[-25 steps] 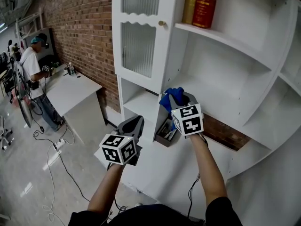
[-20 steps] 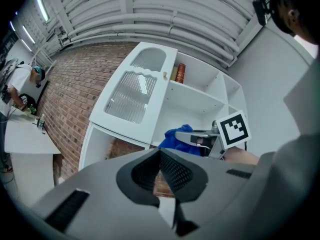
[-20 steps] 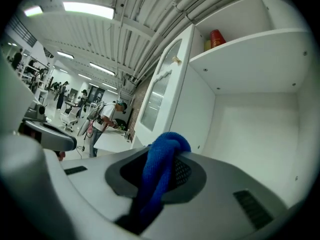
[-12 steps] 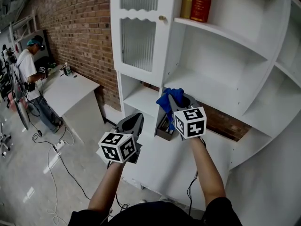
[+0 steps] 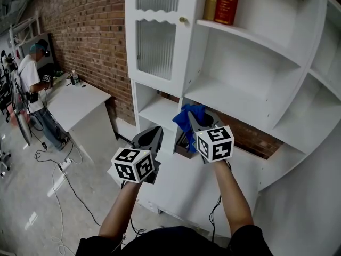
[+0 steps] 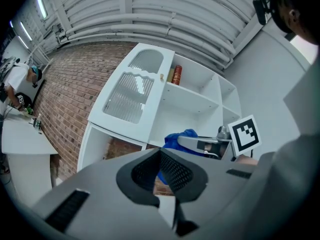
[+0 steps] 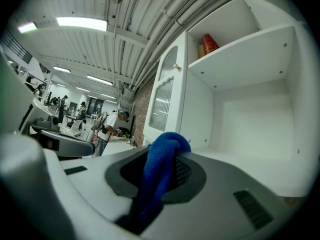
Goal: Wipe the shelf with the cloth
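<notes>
Pinching the soft, limp blue fabric cloth (image 7: 162, 151) at its bunched fold, your right tool (image 5: 195, 119) holds it just before the white shelf (image 5: 230, 98) ahead; your left tool (image 5: 154, 133) sits closed, empty.

Uppermost: red and gold hardback books (image 5: 222, 1), upper ends cut off by frame edge. In right gripper (image 5: 195, 122): blue cloth (image 5: 185, 114), lower part hidden between the jaws. On white desk (image 5: 80, 99): small items (image 5: 74, 79), too small to identify.

cloth (image 5: 186, 111) in right gripper (image 5: 196, 120), before shelf (image 5: 229, 97) | left gripper (image 5: 153, 133) lower left | books (image 5: 222, 3) above
</notes>
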Available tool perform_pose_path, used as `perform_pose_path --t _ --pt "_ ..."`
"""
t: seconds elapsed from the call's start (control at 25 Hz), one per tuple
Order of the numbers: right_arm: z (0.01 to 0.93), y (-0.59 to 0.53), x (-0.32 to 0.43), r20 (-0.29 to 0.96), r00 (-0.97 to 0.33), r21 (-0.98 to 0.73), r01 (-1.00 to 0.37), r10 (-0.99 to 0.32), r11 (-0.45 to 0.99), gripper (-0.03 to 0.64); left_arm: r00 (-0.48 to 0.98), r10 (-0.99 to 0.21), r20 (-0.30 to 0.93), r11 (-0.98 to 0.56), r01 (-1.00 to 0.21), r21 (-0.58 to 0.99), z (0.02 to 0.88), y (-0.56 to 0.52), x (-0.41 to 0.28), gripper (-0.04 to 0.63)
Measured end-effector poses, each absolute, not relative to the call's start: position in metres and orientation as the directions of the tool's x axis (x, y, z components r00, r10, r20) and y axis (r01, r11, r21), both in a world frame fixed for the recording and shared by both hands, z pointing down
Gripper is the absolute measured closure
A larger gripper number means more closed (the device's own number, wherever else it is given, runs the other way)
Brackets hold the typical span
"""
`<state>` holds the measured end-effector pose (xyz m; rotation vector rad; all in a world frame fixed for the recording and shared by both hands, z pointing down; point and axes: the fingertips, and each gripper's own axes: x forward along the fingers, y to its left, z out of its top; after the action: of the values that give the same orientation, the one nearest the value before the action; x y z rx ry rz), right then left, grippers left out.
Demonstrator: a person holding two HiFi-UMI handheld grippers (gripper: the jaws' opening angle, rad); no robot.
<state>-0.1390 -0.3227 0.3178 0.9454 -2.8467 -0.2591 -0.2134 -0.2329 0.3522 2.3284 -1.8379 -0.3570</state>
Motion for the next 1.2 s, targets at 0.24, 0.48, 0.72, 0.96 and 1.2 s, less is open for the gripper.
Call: perform_pose_path --t 0.24,0.48,0.72,0.96,1.2 --pt "0.324 -0.319 -0.123 0.073 -0.807 0.155 -0.571 -0.586 0.806 0.538 0.226 -0.97 -0.09 -0.242 -0.934 0.263 0.354 -0.234 -0.197 0.58" --pt "0.324 -0.3 -0.107 0.061 -0.83 0.122 -0.546 -0.555 0.829 0.538 0.198 -0.976 -0.095 -0.217 -0.937 0.275 0.352 -0.221 -0.183 0.58" --pt "0.32 -0.273 -0.089 0.039 -0.849 0.093 -0.522 -0.527 0.848 0.538 0.184 -0.979 -0.086 -0.201 -0.938 0.281 0.355 -0.202 -0.163 0.58" --pt "0.324 -0.256 -0.066 0.033 -0.848 0.075 -0.525 -0.529 0.848 0.538 0.188 -0.978 -0.088 -0.205 -0.94 0.273 0.354 -0.187 -0.142 0.58" --pt "0.326 -0.242 -0.047 0.019 -0.844 0.061 -0.534 -0.536 0.843 0.538 0.194 -0.977 -0.085 -0.21 -0.941 0.267 0.354 -0.174 -0.124 0.58"
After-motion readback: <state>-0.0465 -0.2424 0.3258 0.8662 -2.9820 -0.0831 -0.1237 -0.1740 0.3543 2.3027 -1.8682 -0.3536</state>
